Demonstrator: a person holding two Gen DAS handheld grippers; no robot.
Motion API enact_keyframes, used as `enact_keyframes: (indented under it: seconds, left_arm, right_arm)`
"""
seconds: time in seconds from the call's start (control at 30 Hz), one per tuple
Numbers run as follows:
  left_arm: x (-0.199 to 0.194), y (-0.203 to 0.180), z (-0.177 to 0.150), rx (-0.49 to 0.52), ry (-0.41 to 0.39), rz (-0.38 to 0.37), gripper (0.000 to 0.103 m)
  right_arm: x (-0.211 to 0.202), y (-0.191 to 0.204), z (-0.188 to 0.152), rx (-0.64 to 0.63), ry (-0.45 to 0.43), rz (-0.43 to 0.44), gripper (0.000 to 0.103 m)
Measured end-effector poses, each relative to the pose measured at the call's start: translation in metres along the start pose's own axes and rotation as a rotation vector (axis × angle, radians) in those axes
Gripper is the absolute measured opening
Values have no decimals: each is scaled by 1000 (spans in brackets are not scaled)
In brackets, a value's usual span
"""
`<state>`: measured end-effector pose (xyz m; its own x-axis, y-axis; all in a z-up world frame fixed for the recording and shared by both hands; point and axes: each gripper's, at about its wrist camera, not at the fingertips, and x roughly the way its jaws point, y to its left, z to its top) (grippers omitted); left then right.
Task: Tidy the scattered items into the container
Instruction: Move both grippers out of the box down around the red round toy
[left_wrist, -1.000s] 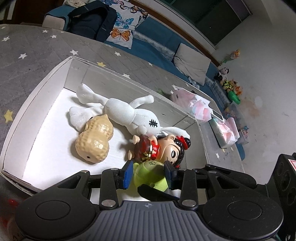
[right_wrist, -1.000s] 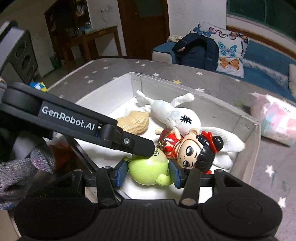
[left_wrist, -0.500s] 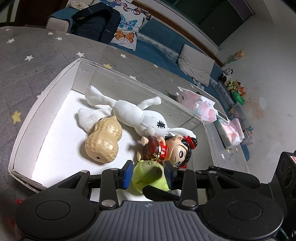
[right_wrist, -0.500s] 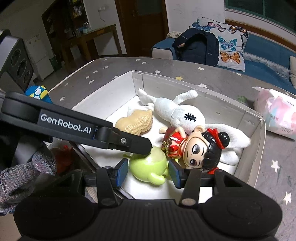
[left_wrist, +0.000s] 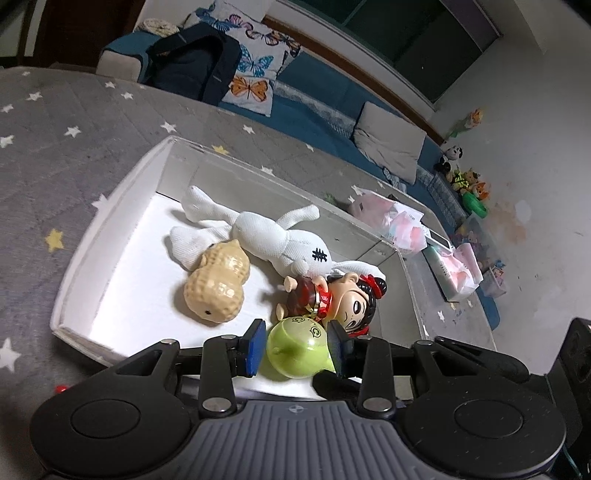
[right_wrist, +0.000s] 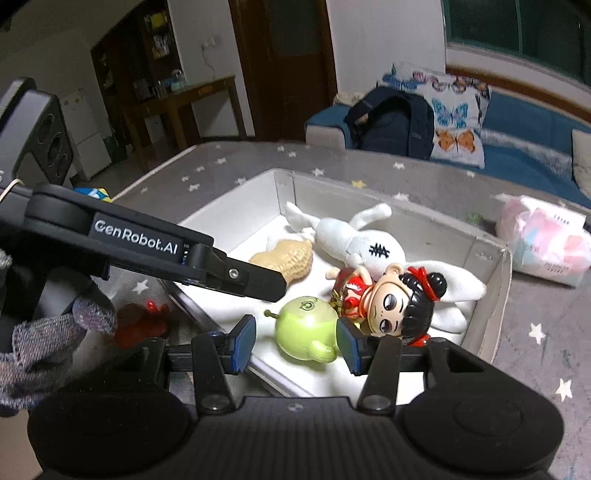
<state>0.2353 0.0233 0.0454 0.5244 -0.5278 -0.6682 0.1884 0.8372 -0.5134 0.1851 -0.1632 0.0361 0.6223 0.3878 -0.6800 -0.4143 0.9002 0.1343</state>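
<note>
Green round plastic toy (right_wrist: 308, 332) lies in your white cardboard box (right_wrist: 491, 295); your left gripper (left_wrist: 297, 347) and right gripper (right_wrist: 295, 341) straddle it, jaws parted, gripping nothing.

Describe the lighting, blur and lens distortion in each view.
Left wrist view: sharp, dim room, strong fisheye bending of the white box walls, bright white floor glare under the peanut toy. Right wrist view: slight motion blur on the butterfly pillow, dark corners, soft shine on the green toy.
</note>
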Motion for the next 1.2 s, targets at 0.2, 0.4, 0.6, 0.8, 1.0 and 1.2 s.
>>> enact_keyframes:
  seconds: [0.2,0.4,0.6,0.8,1.0,1.2]
  left_arm:
    - [-33,4,-13,15,-66,15,38]
    - [-68,21,-32,0,-134,61,38]
    - [-88,46,-52,-33,-167,119,38]
    - [-97,74,-68,-100,-159,127,38]
    - [-100,89,-74,-155,-155,103,38]
    - [-101,102,-78,-236,-164,69,38]
  right_arm:
    - [-23,17,-14,-21,-80,17,55]
    - [-29,40,-33,-58,-120,70,61]
    - [-12,69,-46,-98,-101,121,62]
    - [8,97,-55,-158,-80,153,67]
    - [25,114,-50,-179,-67,171,67]
    - [40,130,-43,-236,-65,166,67]
